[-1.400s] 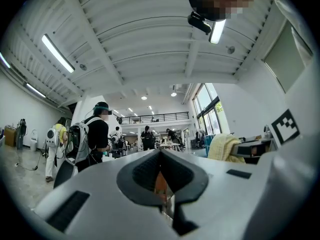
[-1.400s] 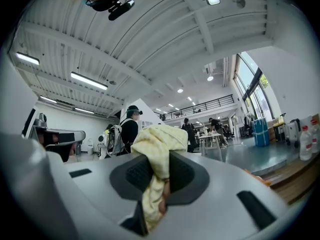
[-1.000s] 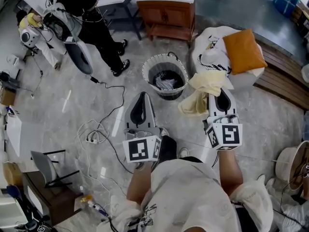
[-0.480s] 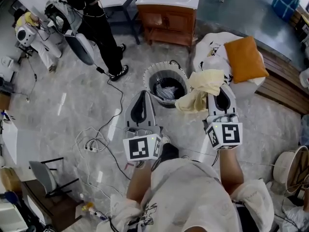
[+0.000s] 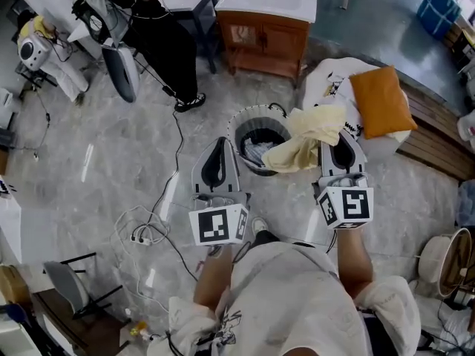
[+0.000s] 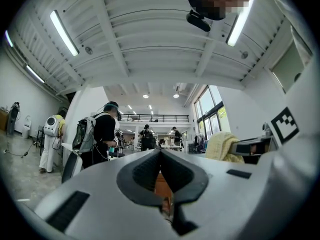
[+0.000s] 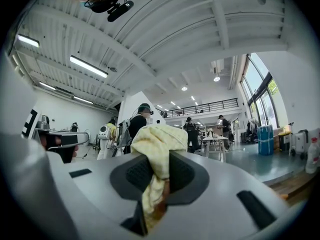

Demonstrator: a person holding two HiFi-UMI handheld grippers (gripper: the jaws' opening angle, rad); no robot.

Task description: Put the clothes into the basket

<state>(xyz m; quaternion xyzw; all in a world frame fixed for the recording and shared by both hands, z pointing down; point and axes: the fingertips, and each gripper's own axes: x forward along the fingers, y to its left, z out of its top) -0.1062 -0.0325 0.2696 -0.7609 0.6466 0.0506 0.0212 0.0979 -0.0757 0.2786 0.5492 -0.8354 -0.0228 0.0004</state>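
Note:
A pale yellow cloth (image 5: 308, 139) hangs from my right gripper (image 5: 340, 141), which is shut on it; in the right gripper view the cloth (image 7: 157, 149) is pinched between the dark pads. The cloth droops over the near right rim of the round woven basket (image 5: 241, 124), which holds a striped garment (image 5: 254, 148). My left gripper (image 5: 217, 145) is shut with nothing in it and sits just left of the basket; in the left gripper view its jaws (image 6: 161, 156) meet at the tips.
A white seat with an orange cushion (image 5: 381, 101) and more clothes (image 5: 332, 89) stands right of the basket. A wooden washstand (image 5: 265, 28) is behind it. Cables (image 5: 148, 221) trail on the floor at left. A person in black (image 5: 159, 32) stands at back left.
Both grippers have moved forward toward the basket, so it sits closer. The yellow cloth, which hung right of the basket, hangs over its rim now.

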